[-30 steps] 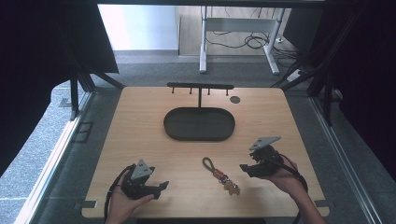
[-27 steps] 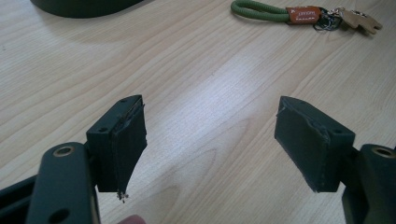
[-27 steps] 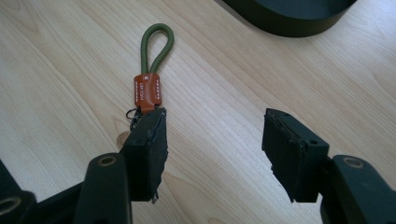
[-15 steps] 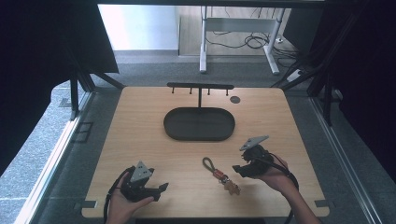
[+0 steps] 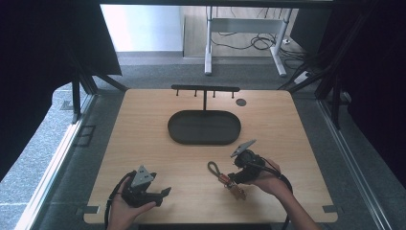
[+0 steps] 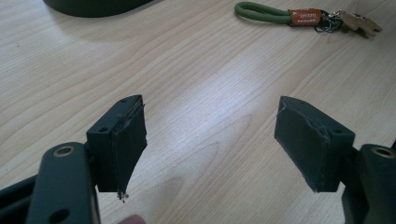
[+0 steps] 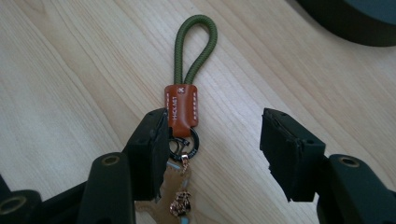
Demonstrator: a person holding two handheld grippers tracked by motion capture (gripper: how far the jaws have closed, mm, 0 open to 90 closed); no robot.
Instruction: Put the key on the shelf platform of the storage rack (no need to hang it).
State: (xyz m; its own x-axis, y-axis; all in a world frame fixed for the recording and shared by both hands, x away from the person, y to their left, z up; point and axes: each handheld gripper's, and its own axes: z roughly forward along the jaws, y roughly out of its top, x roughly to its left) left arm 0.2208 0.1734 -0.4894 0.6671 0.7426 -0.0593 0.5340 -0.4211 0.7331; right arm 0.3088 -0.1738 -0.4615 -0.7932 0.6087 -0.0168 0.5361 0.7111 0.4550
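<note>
A keychain (image 5: 225, 175) lies flat on the wooden table (image 5: 143, 139): a green cord loop (image 7: 194, 44), a brown leather tab (image 7: 181, 105), a black ring and small charms (image 7: 180, 200). My right gripper (image 7: 212, 149) is open just over the ring end, its left jaw next to the tab and ring, the tab lying between the jaws. In the high view that right gripper (image 5: 234, 176) sits at the keychain's right end. My left gripper (image 5: 160, 195) rests open near the front left edge, nothing between its jaws. The left gripper view has the keychain (image 6: 303, 15) far off.
A dark oval tray (image 5: 204, 127) sits mid-table, with a black T-shaped hook rack (image 5: 206, 89) behind it. A small dark disc (image 5: 241, 102) lies near the far right corner. Bare wood lies between the left gripper and the keychain.
My right gripper has moved left and forward across the table to the keychain's ring end. The left gripper has stayed where it was.
</note>
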